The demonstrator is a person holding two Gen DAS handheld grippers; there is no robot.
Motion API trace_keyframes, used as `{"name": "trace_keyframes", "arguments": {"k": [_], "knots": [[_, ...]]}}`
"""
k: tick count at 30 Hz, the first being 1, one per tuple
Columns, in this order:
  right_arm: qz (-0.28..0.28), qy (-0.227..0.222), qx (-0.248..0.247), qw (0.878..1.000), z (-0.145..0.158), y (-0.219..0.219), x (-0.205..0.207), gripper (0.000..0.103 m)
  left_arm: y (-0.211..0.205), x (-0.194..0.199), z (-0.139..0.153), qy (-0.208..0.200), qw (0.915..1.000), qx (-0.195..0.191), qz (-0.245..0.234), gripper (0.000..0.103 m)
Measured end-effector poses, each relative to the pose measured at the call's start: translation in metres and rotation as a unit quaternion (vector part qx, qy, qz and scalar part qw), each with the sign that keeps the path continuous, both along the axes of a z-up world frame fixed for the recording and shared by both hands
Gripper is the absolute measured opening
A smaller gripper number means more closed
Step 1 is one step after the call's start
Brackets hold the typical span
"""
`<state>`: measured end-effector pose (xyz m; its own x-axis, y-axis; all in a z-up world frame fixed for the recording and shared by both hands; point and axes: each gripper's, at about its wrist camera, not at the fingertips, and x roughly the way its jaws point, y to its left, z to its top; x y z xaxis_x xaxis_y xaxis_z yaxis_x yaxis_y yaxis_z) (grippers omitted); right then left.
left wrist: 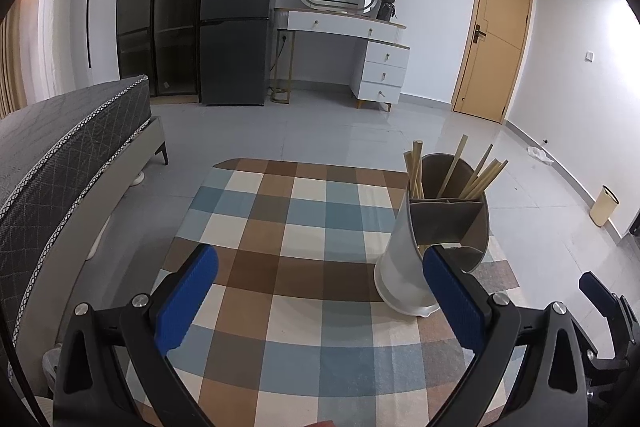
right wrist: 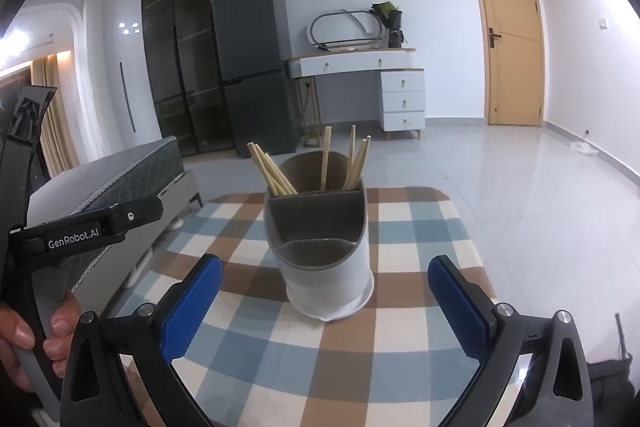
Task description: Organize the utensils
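A white utensil holder [right wrist: 326, 263] with brown compartments stands on the checked tablecloth [right wrist: 400, 311]; it also shows in the left wrist view [left wrist: 404, 267]. Several wooden chopsticks [right wrist: 272, 171] stand in its rear compartments, some at the left and some at the right [right wrist: 356, 159]; they also show in the left wrist view [left wrist: 476, 175]. The front compartments look empty. My right gripper [right wrist: 325, 291] is open and empty, jaws wide on either side of the holder's base. My left gripper [left wrist: 320, 287] is open and empty, its right finger [left wrist: 452, 295] just in front of the holder.
The small table ends at a far edge [left wrist: 304, 163] with grey tile floor beyond. A bed [left wrist: 64, 147] lies close on the left. A fridge [left wrist: 236, 15], a white dresser [left wrist: 376, 67] and a wooden door [left wrist: 492, 35] stand at the far wall.
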<state>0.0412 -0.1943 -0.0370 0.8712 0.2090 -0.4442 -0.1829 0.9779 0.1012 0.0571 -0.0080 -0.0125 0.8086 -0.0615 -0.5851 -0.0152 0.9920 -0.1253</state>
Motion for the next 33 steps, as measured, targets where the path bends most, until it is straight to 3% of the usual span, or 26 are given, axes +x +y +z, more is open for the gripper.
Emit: {"name": "trace_keyframes", "arguments": {"k": [33], "knots": [[-0.01,0.003,-0.004,1.0,-0.0026,0.0001,0.0005,0.103,0.0011,-0.0001,-0.001,0.0,1.0,0.005,0.005,0.1]]}}
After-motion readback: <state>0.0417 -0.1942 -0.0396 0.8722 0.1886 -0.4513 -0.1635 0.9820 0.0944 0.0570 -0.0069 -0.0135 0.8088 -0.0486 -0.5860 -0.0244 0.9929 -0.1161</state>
